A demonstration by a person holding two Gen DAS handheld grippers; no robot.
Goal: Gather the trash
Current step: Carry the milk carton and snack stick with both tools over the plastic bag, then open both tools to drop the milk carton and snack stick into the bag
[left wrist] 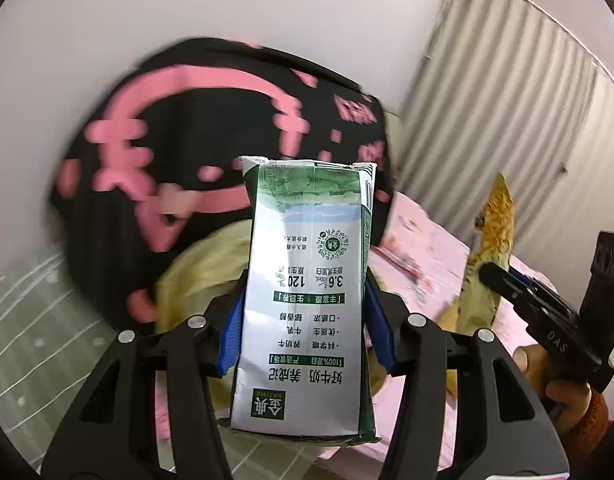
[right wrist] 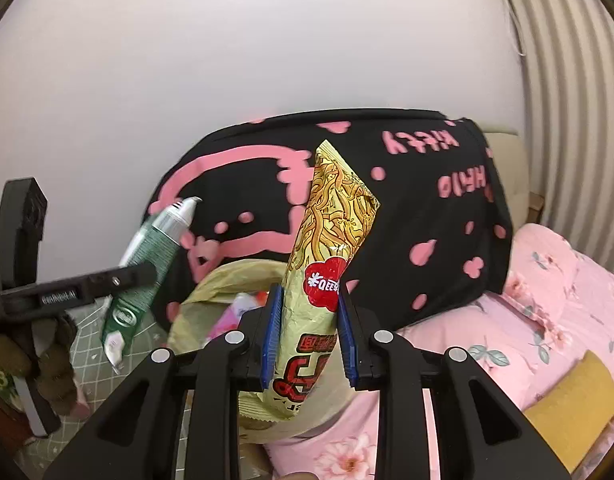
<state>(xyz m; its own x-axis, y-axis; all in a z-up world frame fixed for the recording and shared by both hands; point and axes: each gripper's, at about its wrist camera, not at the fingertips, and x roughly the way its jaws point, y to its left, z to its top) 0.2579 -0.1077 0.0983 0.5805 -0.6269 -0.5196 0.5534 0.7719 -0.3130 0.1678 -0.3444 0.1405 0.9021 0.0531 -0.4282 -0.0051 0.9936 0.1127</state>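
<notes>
My left gripper (left wrist: 305, 320) is shut on a white and green milk carton (left wrist: 307, 300), held upright above an open yellowish bag (left wrist: 199, 264). My right gripper (right wrist: 309, 336) is shut on a yellow noodle snack wrapper (right wrist: 327, 260), held above the same bag (right wrist: 223, 280), which holds some pink and white trash. The right gripper with the wrapper (left wrist: 493, 240) shows at the right of the left wrist view. The left gripper with the carton (right wrist: 147, 264) shows at the left of the right wrist view.
A black pillow with pink print (right wrist: 407, 208) leans against the white wall behind the bag. A pink floral bedsheet (right wrist: 547, 300) lies to the right with a yellow item (right wrist: 575, 396) on it. A green checked cover (left wrist: 35, 320) lies left. Pleated curtains (left wrist: 507, 100) hang at right.
</notes>
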